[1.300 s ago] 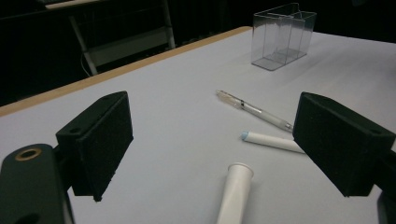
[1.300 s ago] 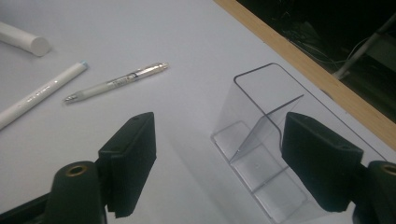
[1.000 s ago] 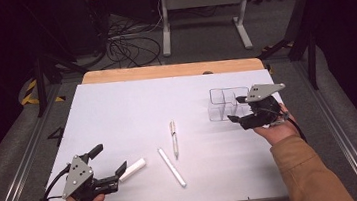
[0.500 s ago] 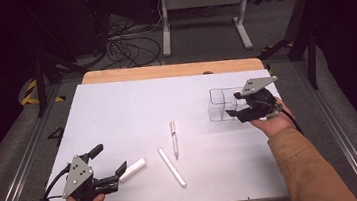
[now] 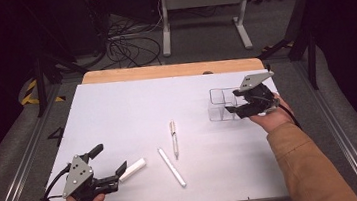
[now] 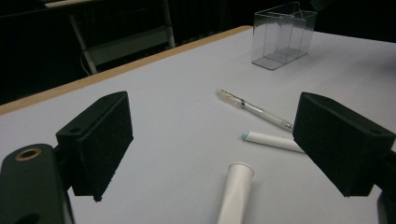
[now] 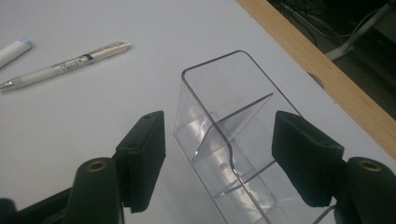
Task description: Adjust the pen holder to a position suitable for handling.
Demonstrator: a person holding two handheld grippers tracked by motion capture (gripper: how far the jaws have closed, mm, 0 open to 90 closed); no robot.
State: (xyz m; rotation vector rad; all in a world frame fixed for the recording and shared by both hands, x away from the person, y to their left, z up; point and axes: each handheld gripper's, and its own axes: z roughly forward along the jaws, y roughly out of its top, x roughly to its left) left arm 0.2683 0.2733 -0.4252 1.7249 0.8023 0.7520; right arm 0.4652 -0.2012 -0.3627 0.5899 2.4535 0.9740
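The white table (image 5: 117,112) bears a clear divided organizer (image 5: 222,104) near its far right corner. The right gripper (image 5: 234,108) straddles the organizer's near end; its jaws have just been closing, pads a little off both walls. Left of the organizer lie a pen (image 5: 174,138), a white marker (image 5: 171,167) and a white tube (image 5: 132,169), the tube before the left gripper (image 5: 109,167), jaws spread

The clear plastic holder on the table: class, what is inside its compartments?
The clear plastic holder holds nothing: through its walls only a divider and its bare base show. The right gripper straddles it with its jaws apart, having just been closing. The near end lies past the picture's edge.
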